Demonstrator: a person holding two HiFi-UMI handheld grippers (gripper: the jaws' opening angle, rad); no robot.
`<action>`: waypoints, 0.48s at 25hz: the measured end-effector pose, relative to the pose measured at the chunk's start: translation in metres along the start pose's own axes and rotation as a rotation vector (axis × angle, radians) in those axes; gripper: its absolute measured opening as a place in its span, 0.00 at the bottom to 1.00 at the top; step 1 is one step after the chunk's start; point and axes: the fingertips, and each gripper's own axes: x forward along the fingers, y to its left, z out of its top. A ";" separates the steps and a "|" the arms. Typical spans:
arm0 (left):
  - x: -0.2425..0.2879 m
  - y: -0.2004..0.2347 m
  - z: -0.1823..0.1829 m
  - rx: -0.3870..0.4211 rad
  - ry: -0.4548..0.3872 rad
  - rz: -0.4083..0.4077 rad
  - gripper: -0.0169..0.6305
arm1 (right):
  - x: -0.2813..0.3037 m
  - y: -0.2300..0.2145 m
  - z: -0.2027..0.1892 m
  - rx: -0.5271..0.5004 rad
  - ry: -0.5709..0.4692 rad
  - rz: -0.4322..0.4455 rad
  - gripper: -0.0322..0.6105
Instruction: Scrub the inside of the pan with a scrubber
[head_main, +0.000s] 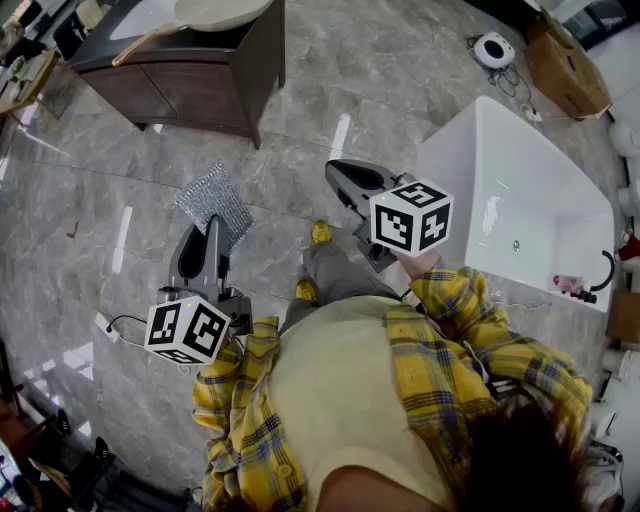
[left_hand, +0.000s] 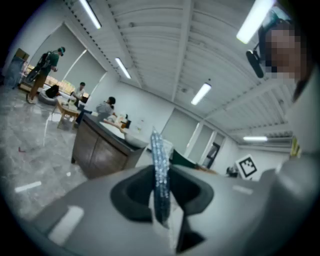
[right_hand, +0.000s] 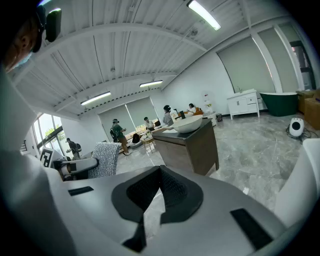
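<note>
Left fingers (left_hand: 134, 196) clamp scrubber (left_hand: 161, 172) edge-on, right fingers (right_hand: 142, 192) together

Grey marble floor (head_main: 120, 200); white bathtub (head_main: 520, 190)

A: What sort of place is this?
B: A bathroom showroom. White freestanding bathtub (head_main: 448, 165) on the right, dark vanity cabinet (head_main: 190, 85) with a bowl basin (head_main: 215, 12) far left, green tub (right_hand: 278, 101) by the far wall.
A: And the hall?
B: Grey marble floor (head_main: 400, 60), ceiling strip lights (right_hand: 204, 15), people (right_hand: 118, 131) far off.
</note>
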 end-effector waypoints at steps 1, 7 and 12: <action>0.008 -0.002 0.000 0.008 0.009 -0.004 0.15 | 0.007 -0.006 0.004 0.004 0.000 0.006 0.07; 0.069 0.000 0.013 0.027 0.039 0.002 0.15 | 0.054 -0.044 0.037 0.016 0.005 0.042 0.07; 0.130 0.006 0.029 0.042 0.058 0.017 0.15 | 0.093 -0.079 0.065 0.006 0.024 0.076 0.07</action>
